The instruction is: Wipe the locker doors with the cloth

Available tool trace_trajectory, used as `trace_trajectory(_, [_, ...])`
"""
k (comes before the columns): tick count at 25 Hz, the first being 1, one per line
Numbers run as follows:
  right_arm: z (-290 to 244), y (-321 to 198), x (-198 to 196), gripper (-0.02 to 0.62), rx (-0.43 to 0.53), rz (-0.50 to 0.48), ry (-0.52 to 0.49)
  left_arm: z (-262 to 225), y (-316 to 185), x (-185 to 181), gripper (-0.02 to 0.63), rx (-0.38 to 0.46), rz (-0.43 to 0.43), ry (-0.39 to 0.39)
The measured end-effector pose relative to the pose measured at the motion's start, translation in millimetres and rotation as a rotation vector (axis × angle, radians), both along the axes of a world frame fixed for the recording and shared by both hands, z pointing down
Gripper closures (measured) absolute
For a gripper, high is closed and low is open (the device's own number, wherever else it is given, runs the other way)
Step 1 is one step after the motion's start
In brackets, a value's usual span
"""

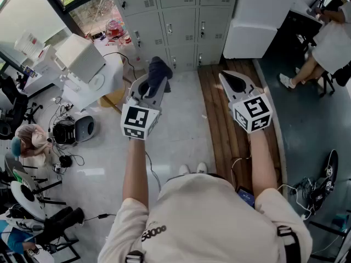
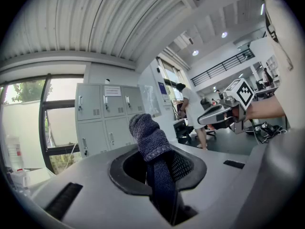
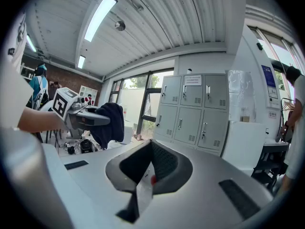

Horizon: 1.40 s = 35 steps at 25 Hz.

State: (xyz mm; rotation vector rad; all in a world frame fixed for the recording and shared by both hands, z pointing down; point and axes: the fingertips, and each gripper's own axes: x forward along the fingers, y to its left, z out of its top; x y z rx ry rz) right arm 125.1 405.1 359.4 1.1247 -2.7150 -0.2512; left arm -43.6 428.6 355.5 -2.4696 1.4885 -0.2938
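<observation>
A dark blue cloth (image 1: 159,73) sticks out of my left gripper (image 1: 149,86), which is shut on it and held above the floor, short of the grey locker doors (image 1: 175,15). In the left gripper view the cloth (image 2: 145,132) stands up between the jaws of the left gripper (image 2: 159,163), with the lockers (image 2: 102,123) beyond. My right gripper (image 1: 228,79) hovers level with it on the right, jaws together and empty. The right gripper view shows its own jaws (image 3: 145,171) pressed shut, the lockers (image 3: 190,113) ahead, and the cloth (image 3: 108,123) at the left.
A white cabinet (image 1: 258,15) stands right of the lockers, over a wooden floor strip (image 1: 230,119). White boxes and machines (image 1: 82,59) with cables crowd the left. A person (image 1: 323,48) sits at the far right. My feet (image 1: 192,170) are on pale floor.
</observation>
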Motion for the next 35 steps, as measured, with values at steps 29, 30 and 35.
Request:
trace_trajectory(29, [22.6, -217.0, -55.2, 0.595, 0.041, -0.029, -0.015, 47.0, -211.8, -63.7, 0.522, -0.038, -0.025, 0.002])
trace_trajectory(30, [21.6, -244.5, -53.0, 0.595, 0.041, -0.032, -0.023, 45.6, -238.4, -62.3, 0.522, -0.04, -0.035, 0.01])
trace_trajectory(35, [3.3, -381.1, -43.8, 0.596, 0.039, -0.073, -0.017, 23.9, -371.3, -48.3, 0.522, -0.027, -0.052, 0.005])
